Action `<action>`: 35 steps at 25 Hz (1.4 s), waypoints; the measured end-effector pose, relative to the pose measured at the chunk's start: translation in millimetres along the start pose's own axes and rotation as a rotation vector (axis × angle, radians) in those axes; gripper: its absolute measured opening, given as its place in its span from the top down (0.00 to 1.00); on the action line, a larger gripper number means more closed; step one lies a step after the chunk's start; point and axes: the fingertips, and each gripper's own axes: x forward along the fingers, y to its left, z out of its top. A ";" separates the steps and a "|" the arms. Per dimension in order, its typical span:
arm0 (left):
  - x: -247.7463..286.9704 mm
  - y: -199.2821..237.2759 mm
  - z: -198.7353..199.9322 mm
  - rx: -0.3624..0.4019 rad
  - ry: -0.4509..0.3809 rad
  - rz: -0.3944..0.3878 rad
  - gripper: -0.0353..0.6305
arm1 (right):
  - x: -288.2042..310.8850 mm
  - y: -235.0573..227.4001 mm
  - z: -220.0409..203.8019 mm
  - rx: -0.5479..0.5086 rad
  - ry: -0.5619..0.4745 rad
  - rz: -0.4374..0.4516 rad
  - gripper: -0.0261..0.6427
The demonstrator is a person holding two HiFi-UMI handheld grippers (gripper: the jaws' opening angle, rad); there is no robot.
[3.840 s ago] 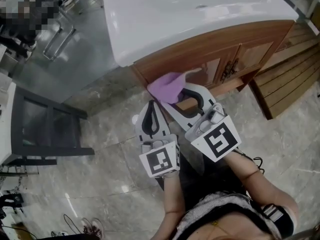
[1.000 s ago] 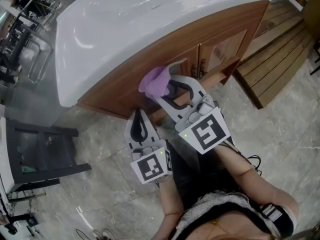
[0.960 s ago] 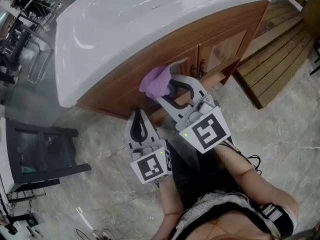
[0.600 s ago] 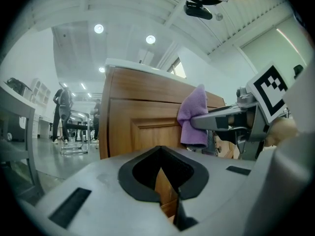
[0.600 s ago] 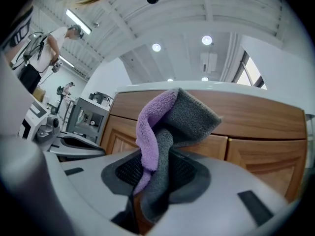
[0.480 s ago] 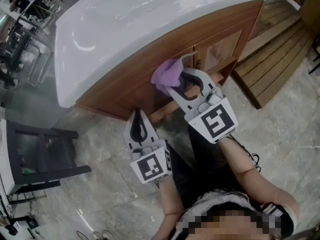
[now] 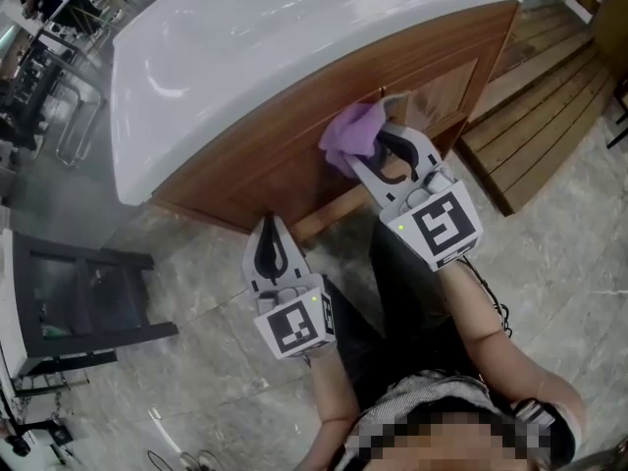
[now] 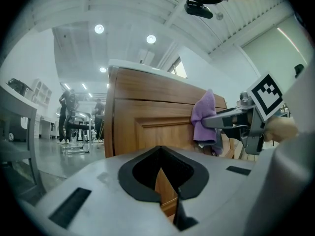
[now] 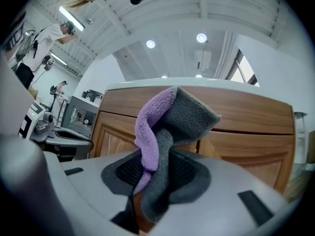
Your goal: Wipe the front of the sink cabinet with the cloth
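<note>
The wooden sink cabinet [image 7: 285, 150] stands under a white basin top [image 7: 275, 37]. My right gripper [image 7: 365, 137] is shut on a purple and grey cloth [image 7: 351, 130], pressed against the cabinet front near the door seam. In the right gripper view the cloth [image 9: 165, 132] bunches up between the jaws before the wooden doors [image 9: 246, 141]. My left gripper [image 7: 269, 228] hangs lower, near the cabinet's base, shut and holding nothing. In the left gripper view the cabinet front [image 8: 147, 127] fills the middle, with the cloth [image 8: 204, 117] at its right.
A dark metal stand [image 7: 78, 297] sits on the marble floor at the left. Wooden slats [image 7: 535, 116] lie to the right of the cabinet. Metal chairs [image 7: 59, 96] stand at the far left. People are visible far off in the gripper views.
My right gripper has carried the cloth rightward and upward along the cabinet front, from the left door toward the door seam. The left gripper has stayed put.
</note>
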 end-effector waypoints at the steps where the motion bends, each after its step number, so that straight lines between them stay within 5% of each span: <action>1: -0.5 0.9 -0.1 0.001 0.000 0.002 0.94 | -1.1 -2.0 -1.6 0.001 0.003 -0.004 0.69; 24: -14.7 31.8 -19.6 -0.019 0.047 0.059 0.94 | -11.6 -21.0 -16.1 0.114 0.010 -0.036 0.69; 35: -23.0 48.8 -23.8 -0.035 0.050 0.094 0.94 | -16.5 37.5 -1.2 0.163 -0.011 0.140 0.69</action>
